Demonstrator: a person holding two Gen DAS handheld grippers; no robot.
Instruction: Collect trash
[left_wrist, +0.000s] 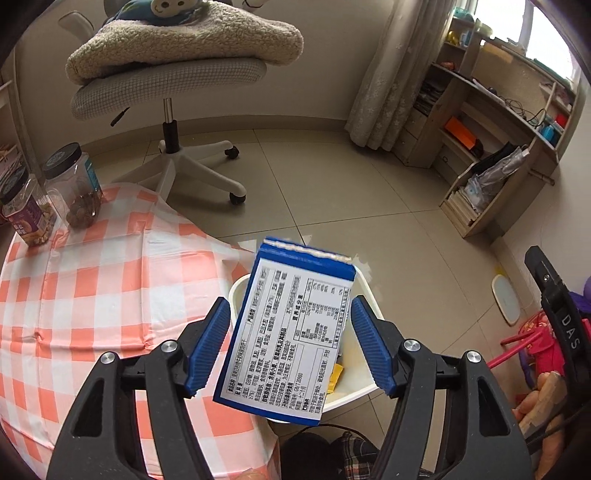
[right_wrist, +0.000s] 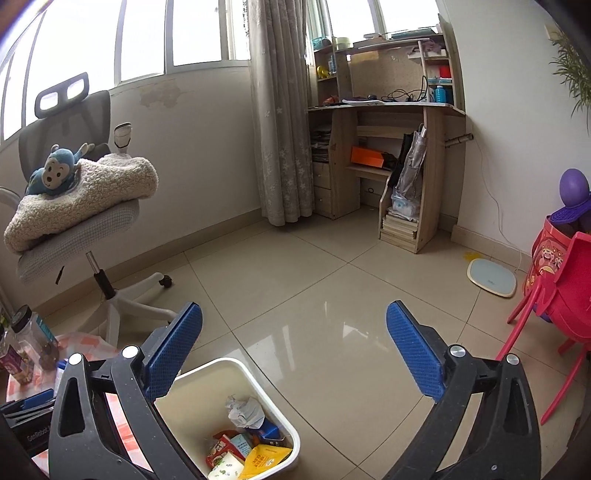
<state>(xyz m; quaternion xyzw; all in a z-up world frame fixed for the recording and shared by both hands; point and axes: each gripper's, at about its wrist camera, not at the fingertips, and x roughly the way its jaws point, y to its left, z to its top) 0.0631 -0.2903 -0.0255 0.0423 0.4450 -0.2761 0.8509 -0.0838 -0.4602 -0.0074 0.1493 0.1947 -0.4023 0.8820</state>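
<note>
In the left wrist view a blue and white snack box (left_wrist: 286, 334) with a printed label hangs between the fingers of my left gripper (left_wrist: 288, 343), right above the white trash bin (left_wrist: 364, 391). The jaws stand wide and the pads (left_wrist: 208, 343) do not touch the box. My right gripper (right_wrist: 293, 350) is open and empty, held above the floor next to the same white bin (right_wrist: 236, 373). The bin holds crumpled paper (right_wrist: 243, 408) and several snack wrappers (right_wrist: 258, 456).
A table with an orange checked cloth (left_wrist: 92, 295) stands left of the bin, with two snack jars (left_wrist: 74, 184) on it. An office chair (right_wrist: 81, 206) carries a blanket and a plush monkey. A wooden desk (right_wrist: 384, 147), a scale (right_wrist: 491, 277) and a red stool (right_wrist: 561, 291) stand further off.
</note>
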